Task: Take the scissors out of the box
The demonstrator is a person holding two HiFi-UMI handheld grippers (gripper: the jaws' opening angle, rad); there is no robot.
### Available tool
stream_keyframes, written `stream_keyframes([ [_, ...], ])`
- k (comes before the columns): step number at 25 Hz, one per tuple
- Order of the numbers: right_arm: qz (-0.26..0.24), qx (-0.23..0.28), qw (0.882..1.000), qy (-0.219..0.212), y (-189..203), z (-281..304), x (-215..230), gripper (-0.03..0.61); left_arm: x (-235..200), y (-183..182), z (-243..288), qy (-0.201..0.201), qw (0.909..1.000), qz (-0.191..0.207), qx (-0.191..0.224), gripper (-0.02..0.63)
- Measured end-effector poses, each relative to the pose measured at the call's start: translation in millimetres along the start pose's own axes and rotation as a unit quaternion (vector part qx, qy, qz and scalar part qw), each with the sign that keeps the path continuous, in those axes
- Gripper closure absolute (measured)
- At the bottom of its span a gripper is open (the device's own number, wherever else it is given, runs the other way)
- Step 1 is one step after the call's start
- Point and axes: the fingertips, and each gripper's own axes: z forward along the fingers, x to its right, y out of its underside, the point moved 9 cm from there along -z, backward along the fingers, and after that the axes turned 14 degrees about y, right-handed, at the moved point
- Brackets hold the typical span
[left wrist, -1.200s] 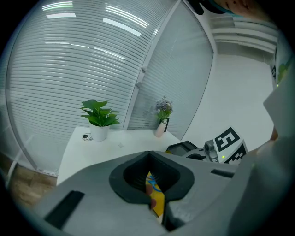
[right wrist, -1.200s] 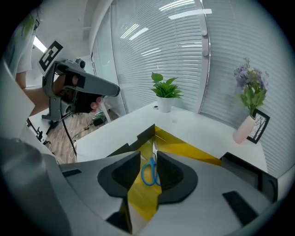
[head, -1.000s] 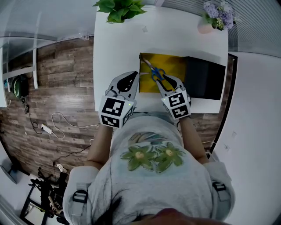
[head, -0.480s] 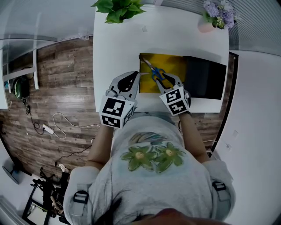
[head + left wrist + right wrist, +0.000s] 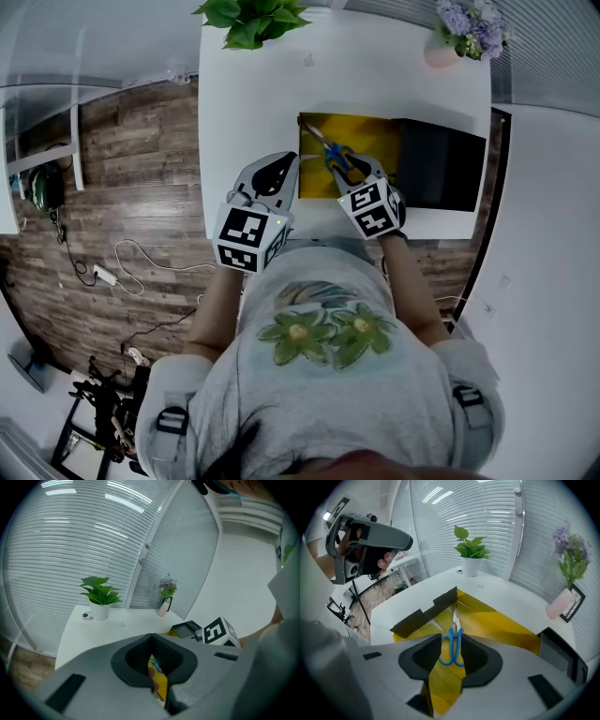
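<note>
An open yellow box (image 5: 367,139) lies on the white table (image 5: 262,94), its black lid (image 5: 441,169) folded out to the right. Blue-handled scissors (image 5: 334,156) lie in the box near its left wall, blades pointing away from me. My right gripper (image 5: 356,171) points steeply down over them. In the right gripper view the scissors (image 5: 452,644) show between the spread pads of the right gripper (image 5: 451,652). Its jaws have just been opening and do not press on the handles. My left gripper (image 5: 278,173) hovers left of the box, shut and empty, with its tips (image 5: 151,637) together.
A potted green plant (image 5: 253,19) stands at the table's far left corner and a vase of purple flowers (image 5: 464,33) at the far right. The box's black flap (image 5: 424,613) stands up at its left. Wooden floor with cables lies to the left.
My right gripper has dipped further into the box toward the scissors, and its marker cube has shifted up the picture. The left gripper has stayed put.
</note>
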Motion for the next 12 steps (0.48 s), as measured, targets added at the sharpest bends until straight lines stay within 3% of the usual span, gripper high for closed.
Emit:
stream_keyframes([
  [12,-0.008,-0.027,1.000,-0.007,2,17,1,0.456,-8,0,5,0.005,0.9999,-0.010,-0.010,0.617],
])
